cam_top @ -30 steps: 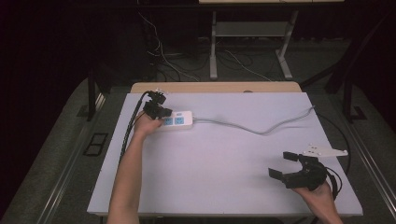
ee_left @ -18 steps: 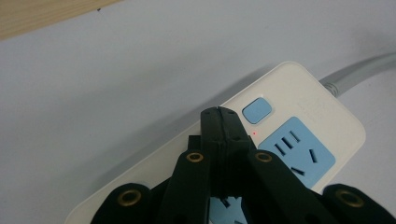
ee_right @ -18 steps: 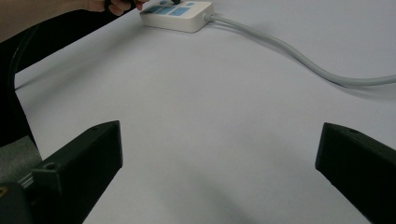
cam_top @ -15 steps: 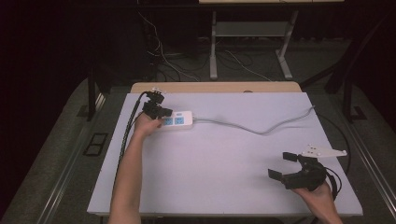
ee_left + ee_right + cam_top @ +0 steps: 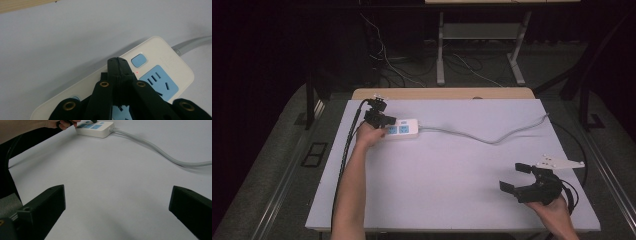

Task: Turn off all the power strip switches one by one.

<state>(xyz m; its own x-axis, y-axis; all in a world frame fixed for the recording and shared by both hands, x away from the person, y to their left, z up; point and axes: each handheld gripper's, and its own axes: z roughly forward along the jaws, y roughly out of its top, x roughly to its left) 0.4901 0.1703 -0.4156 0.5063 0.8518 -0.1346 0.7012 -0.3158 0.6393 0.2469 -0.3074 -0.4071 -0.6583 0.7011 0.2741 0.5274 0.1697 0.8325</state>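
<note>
The power strip [image 5: 402, 129] lies near the far left corner of the white table [image 5: 452, 170], its grey cord [image 5: 492, 137] trailing in a loose curve toward the far right edge. The left gripper [image 5: 382, 121] stands over the strip's left end with its jaws pressed together, nothing between them; their joined tip hangs just beside the small blue switch [image 5: 138, 60], and whether it touches the strip's face cannot be told. The right gripper [image 5: 521, 181] rests well apart, near the front right corner, jaws spread wide and empty.

Step in hand, as judged: working the strip's switch with the closed tip used as a single finger. The tip sits a little to the side of the switch, so the next move calls for a short shift across onto the blue pad and then a firm, straight press downward; a skewed push could slide the light strip on the smooth table.

Comparison of views: the left gripper view gives the switch, a tiny red light [image 5: 137, 72] beside it and a blue socket [image 5: 158, 83], all too small to read from the high view. The high view alone gives the layout of both hands and the cord's full run. The right gripper view shows the strip from afar, between its own wide jaws.
</note>
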